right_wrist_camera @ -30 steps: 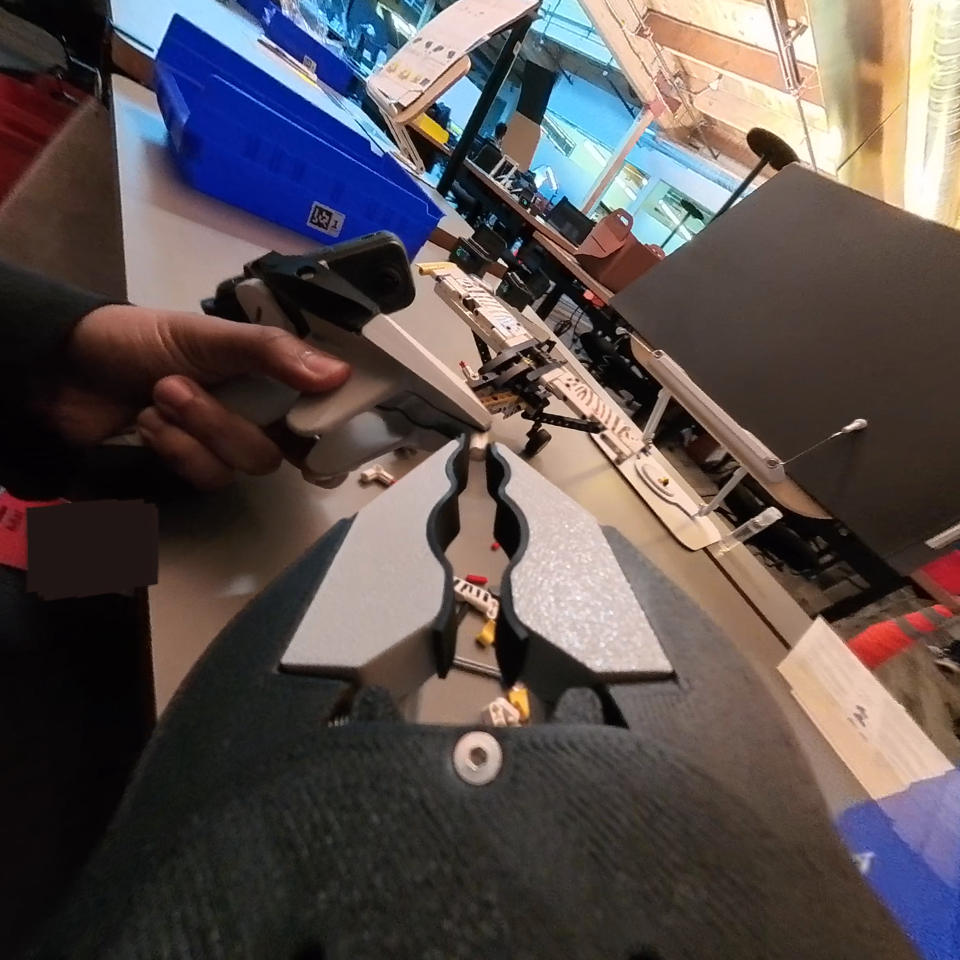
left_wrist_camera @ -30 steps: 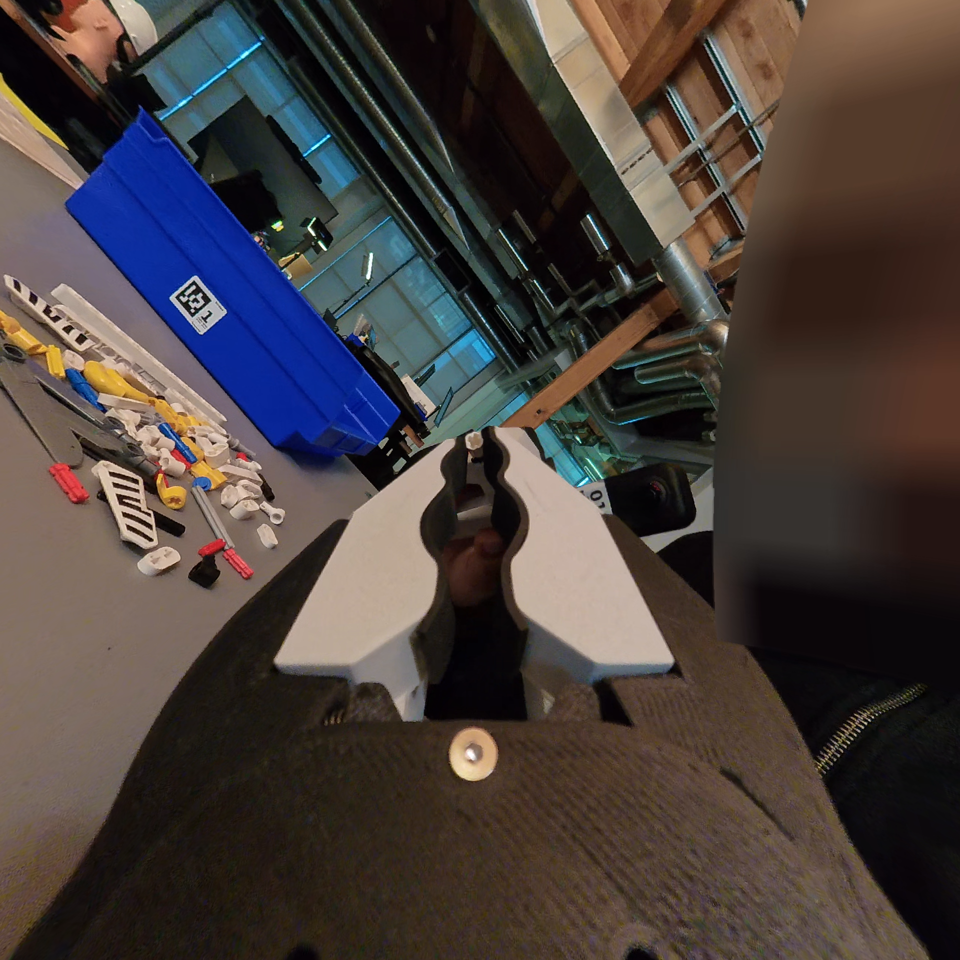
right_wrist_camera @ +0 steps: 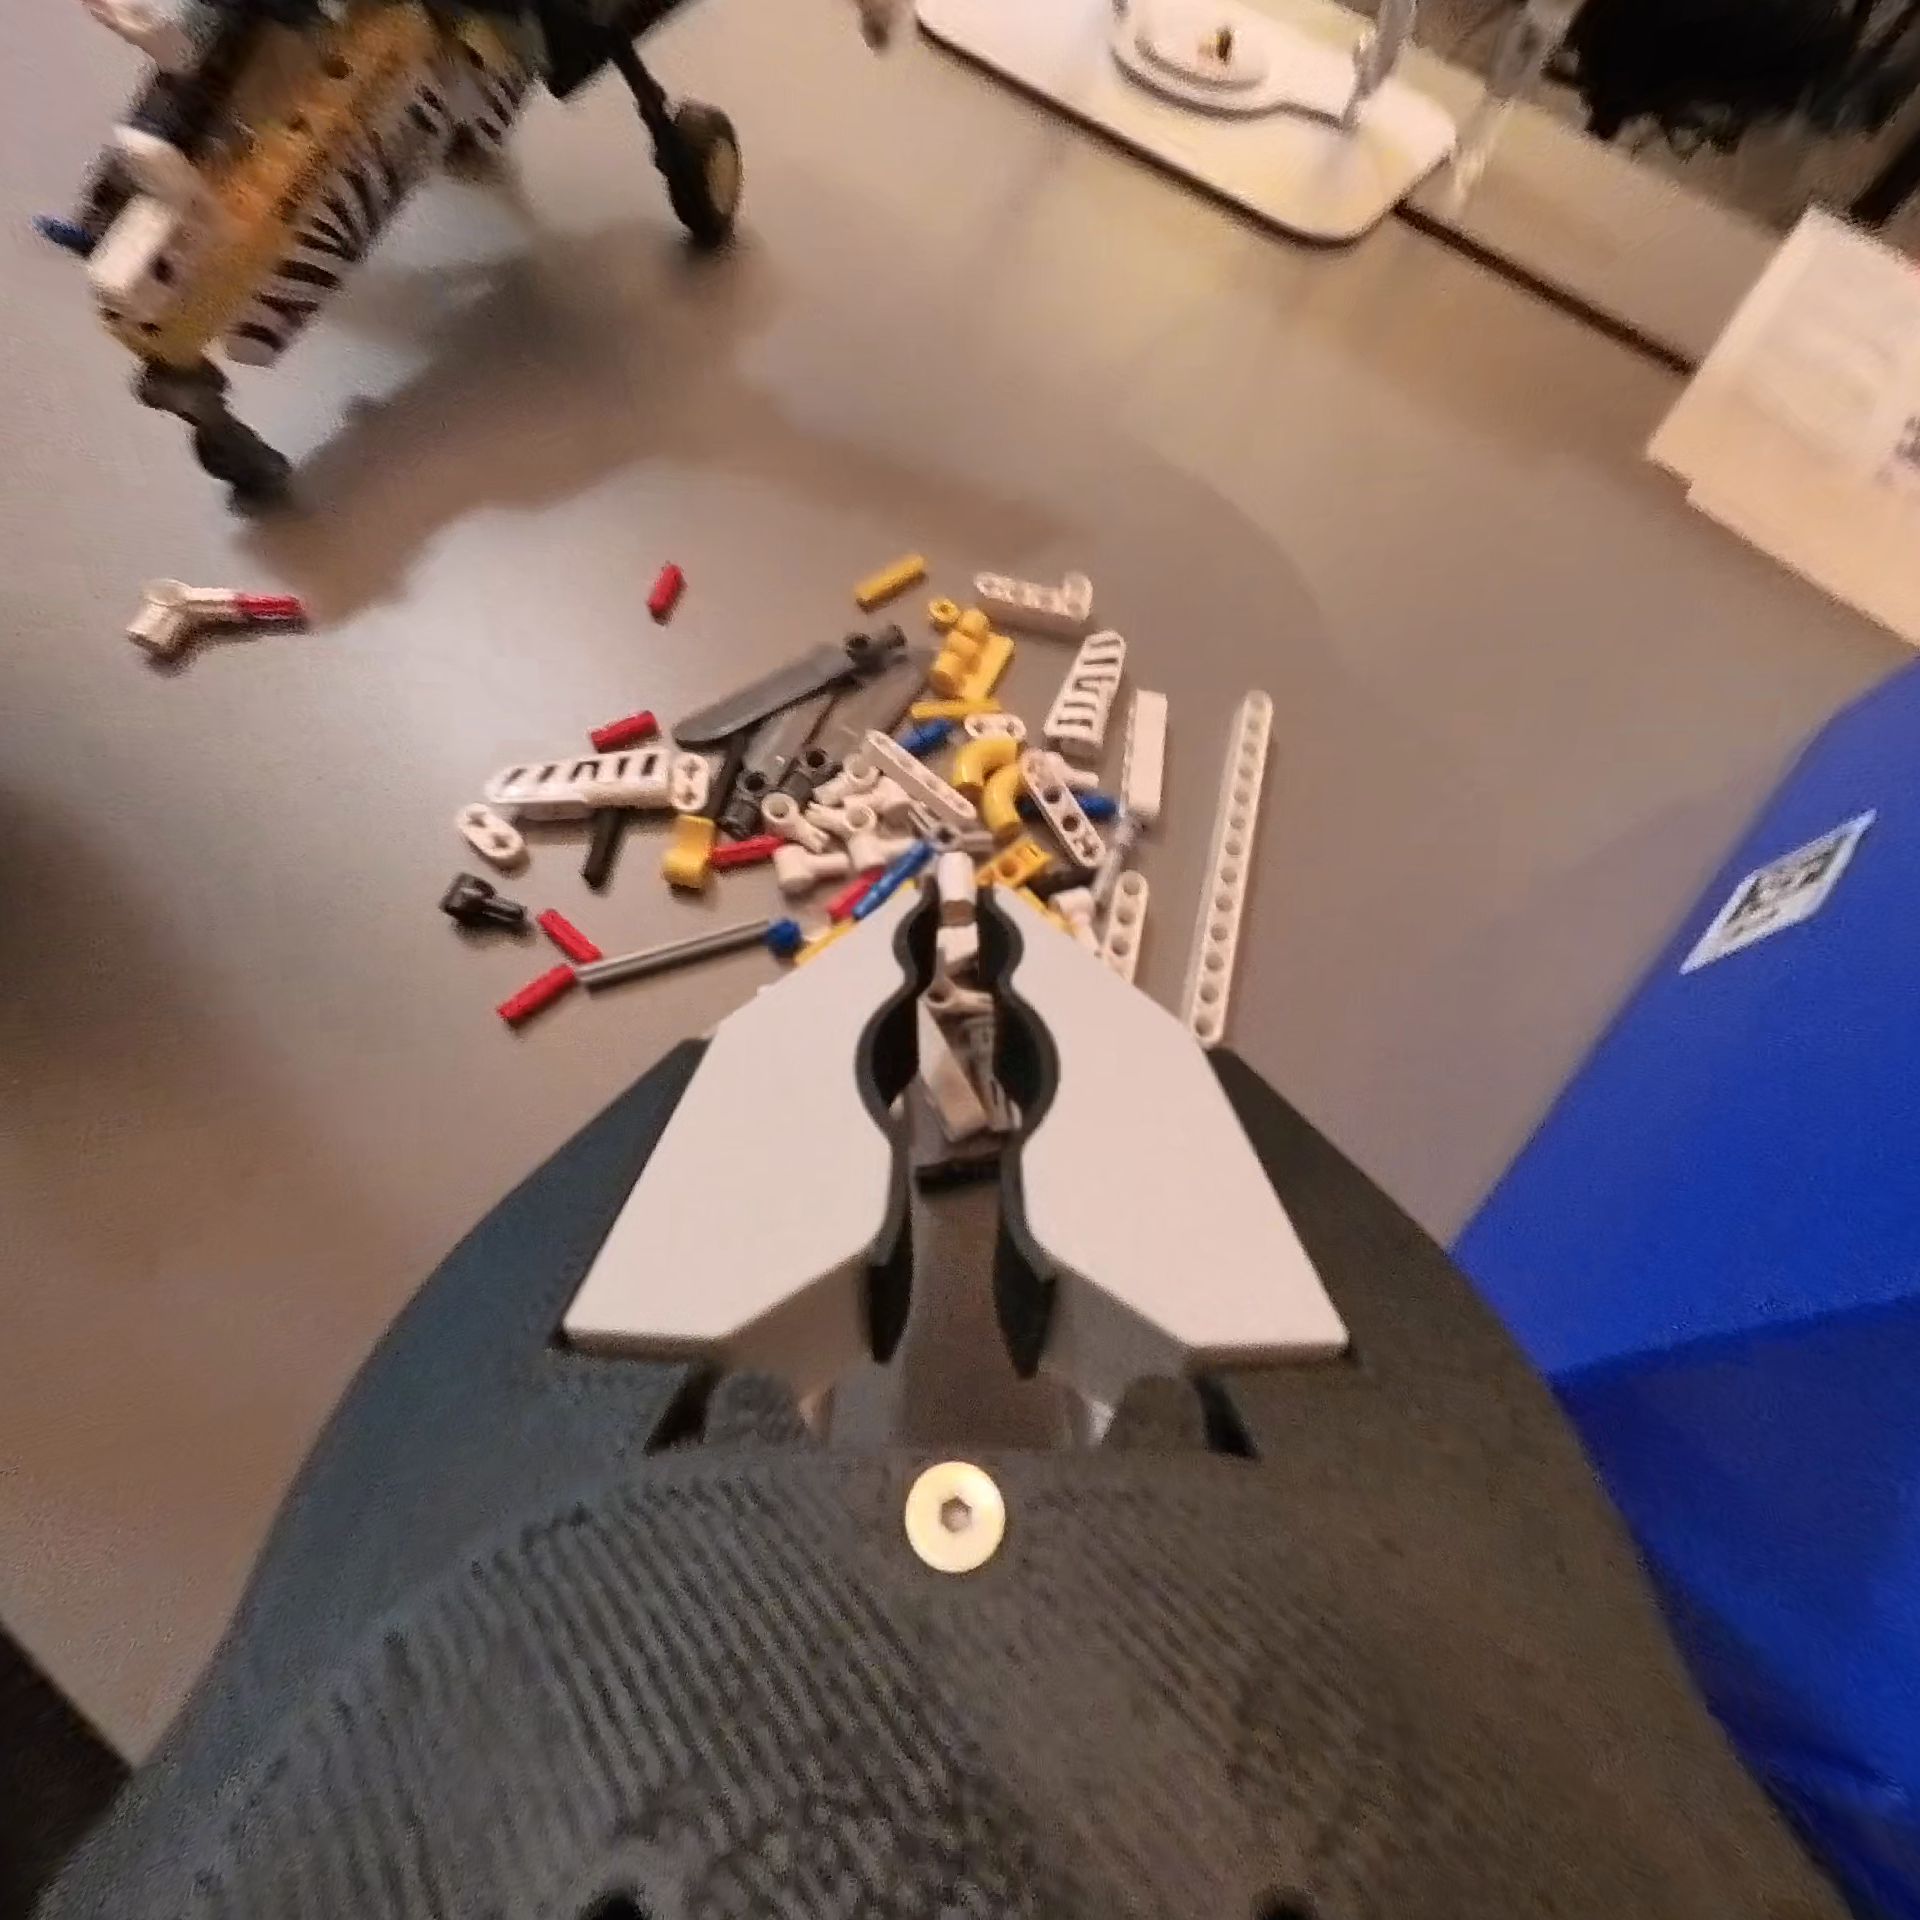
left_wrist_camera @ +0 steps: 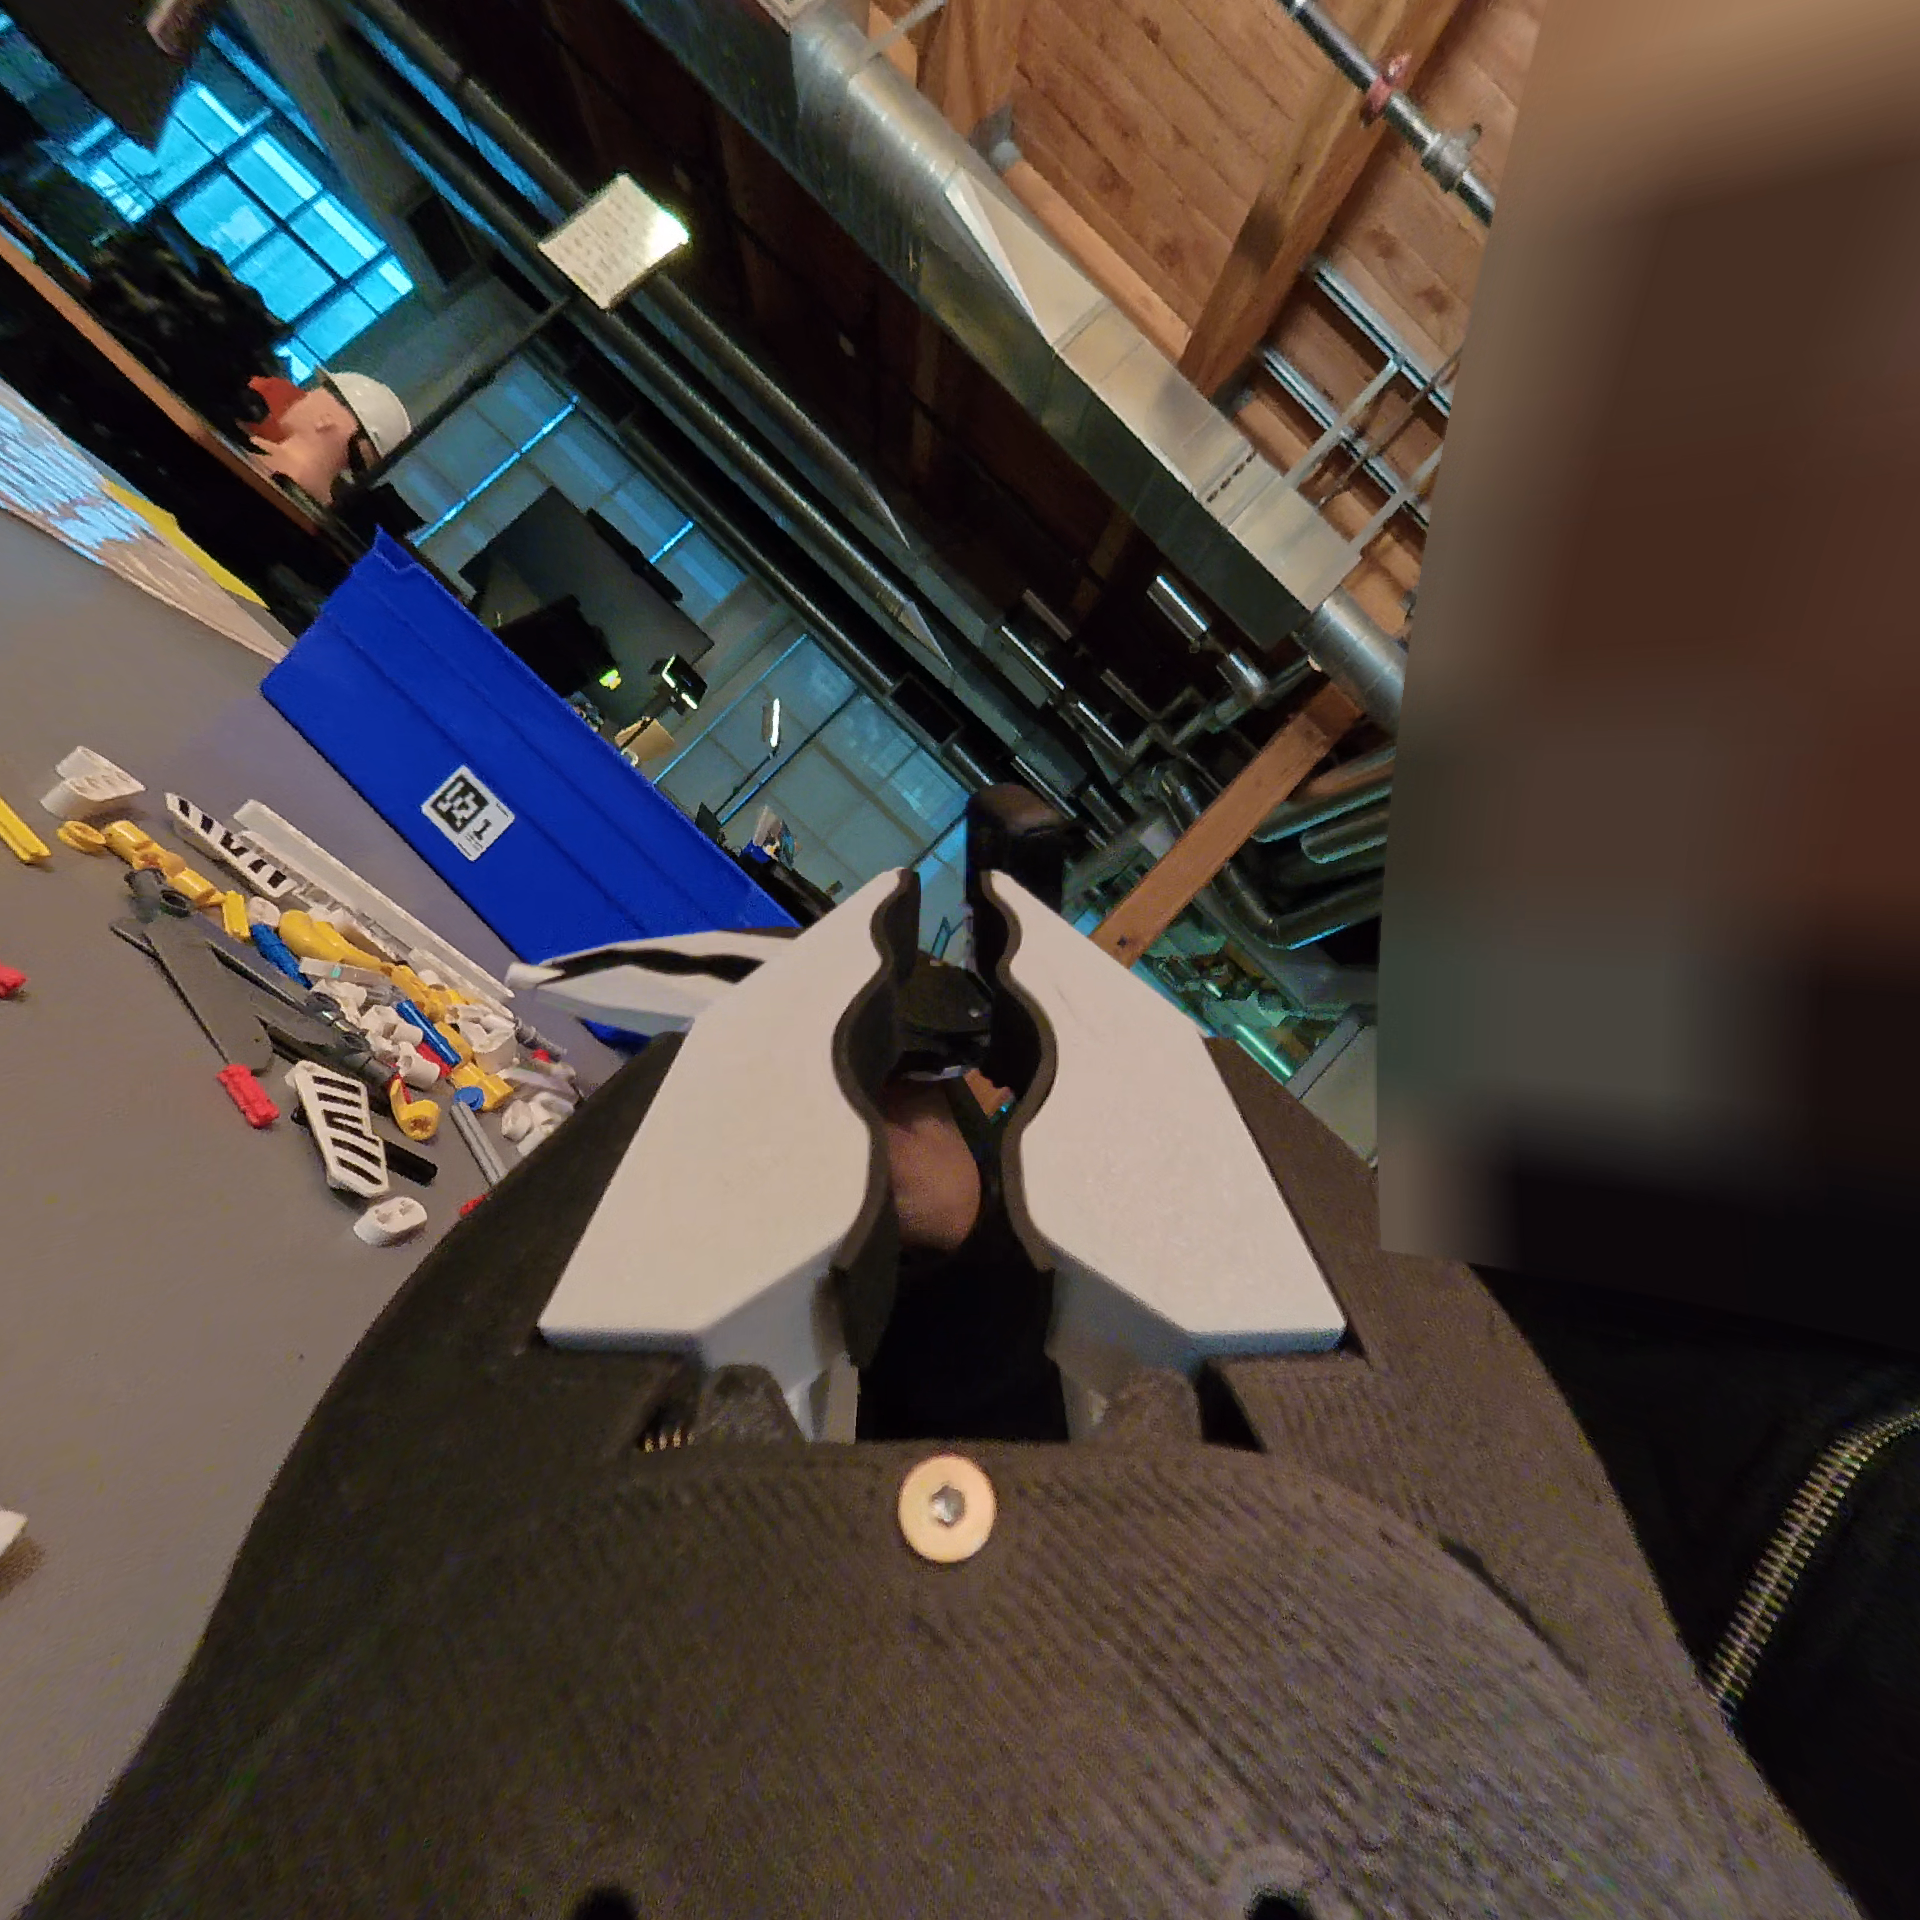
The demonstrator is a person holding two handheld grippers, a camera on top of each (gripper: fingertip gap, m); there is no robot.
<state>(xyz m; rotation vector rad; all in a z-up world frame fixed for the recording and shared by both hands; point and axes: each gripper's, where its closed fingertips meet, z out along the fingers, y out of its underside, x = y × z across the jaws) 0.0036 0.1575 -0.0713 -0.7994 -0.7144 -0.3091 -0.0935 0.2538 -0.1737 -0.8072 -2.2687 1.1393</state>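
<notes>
Left up at the ceiling, right down over the parts pile.

My left hand-held gripper (left_wrist_camera: 951, 894) is tipped steeply upward toward the ducts, jaws a thin slit apart with window light showing through, and I see nothing pinched. My right hand-held gripper (right_wrist_camera: 956, 904) angles down at the tabletop (right_wrist_camera: 1039, 416), clamped on one small white connector (right_wrist_camera: 956, 881) just above the near edge of the parts pile (right_wrist_camera: 831, 790). I count five loose red pins (right_wrist_camera: 623, 729), two yellow curved pieces (right_wrist_camera: 977, 758), one long white beam (right_wrist_camera: 1231, 862), one striped wheeled model (right_wrist_camera: 291, 187) and one blue bin (right_wrist_camera: 1714, 1039).
</notes>
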